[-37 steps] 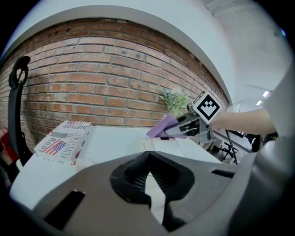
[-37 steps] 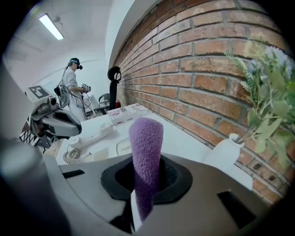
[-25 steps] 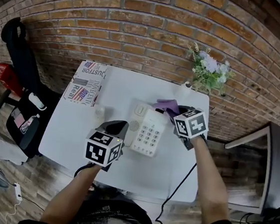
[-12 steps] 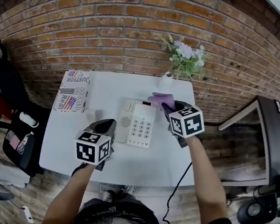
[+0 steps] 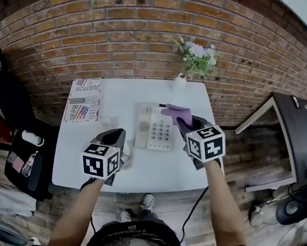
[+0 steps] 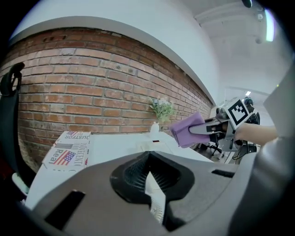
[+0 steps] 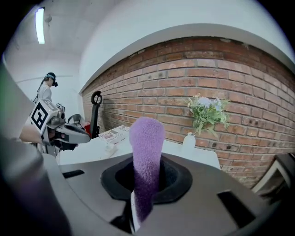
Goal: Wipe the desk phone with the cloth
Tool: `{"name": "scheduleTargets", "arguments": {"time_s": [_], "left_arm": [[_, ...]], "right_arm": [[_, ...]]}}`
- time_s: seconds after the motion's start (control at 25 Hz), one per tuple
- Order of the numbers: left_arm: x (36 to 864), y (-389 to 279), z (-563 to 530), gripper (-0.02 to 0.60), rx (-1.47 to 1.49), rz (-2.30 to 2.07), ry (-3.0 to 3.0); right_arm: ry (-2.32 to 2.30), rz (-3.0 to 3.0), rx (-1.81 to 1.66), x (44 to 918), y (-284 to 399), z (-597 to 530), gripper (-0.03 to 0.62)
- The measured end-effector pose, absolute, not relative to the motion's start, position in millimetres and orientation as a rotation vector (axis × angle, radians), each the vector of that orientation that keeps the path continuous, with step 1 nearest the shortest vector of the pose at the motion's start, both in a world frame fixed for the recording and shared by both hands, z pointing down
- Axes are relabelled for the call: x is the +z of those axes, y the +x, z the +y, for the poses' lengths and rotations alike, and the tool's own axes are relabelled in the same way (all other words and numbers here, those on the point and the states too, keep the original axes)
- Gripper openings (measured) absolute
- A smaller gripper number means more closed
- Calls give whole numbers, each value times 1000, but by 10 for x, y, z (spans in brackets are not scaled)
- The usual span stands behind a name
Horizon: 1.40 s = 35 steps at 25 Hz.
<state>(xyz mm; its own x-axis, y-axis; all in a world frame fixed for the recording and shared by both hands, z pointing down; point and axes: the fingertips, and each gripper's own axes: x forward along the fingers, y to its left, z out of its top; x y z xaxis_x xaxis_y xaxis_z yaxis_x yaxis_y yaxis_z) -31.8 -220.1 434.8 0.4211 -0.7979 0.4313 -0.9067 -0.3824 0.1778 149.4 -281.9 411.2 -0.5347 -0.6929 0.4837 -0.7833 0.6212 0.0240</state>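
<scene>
A white desk phone lies in the middle of the white table. My right gripper is shut on a purple cloth, which hangs over the phone's far right corner. In the right gripper view the cloth stands up out of the jaws. My left gripper hovers left of the phone, jaws together, with only a thin white ribbed strip showing between them. A small white object lies just past its tips; contact cannot be told. The coiled cord curls beside it.
A cardboard box with flag print lies at the table's far left. A white vase of flowers stands at the far edge against the brick wall. A black chair is left of the table, a dark desk right.
The head view has swung, so the table sits more squarely. The right gripper still holds the cloth at the phone's far right corner. The left gripper keeps its place.
</scene>
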Motion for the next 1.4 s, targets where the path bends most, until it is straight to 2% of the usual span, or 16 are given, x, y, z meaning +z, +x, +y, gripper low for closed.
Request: {"name": "scheduleTargets", "arguments": {"time_s": [0.76,1.4], "left_arm": [[4102,-587,-1665,6,407,-1417,2429],[4058,-638,-1537,6,415,-1424,2448]], "right_arm": [[1487,-2412,261,3780,1391,-1660,44],[1527,-2436,276,3769,1254,-1474,44]]}}
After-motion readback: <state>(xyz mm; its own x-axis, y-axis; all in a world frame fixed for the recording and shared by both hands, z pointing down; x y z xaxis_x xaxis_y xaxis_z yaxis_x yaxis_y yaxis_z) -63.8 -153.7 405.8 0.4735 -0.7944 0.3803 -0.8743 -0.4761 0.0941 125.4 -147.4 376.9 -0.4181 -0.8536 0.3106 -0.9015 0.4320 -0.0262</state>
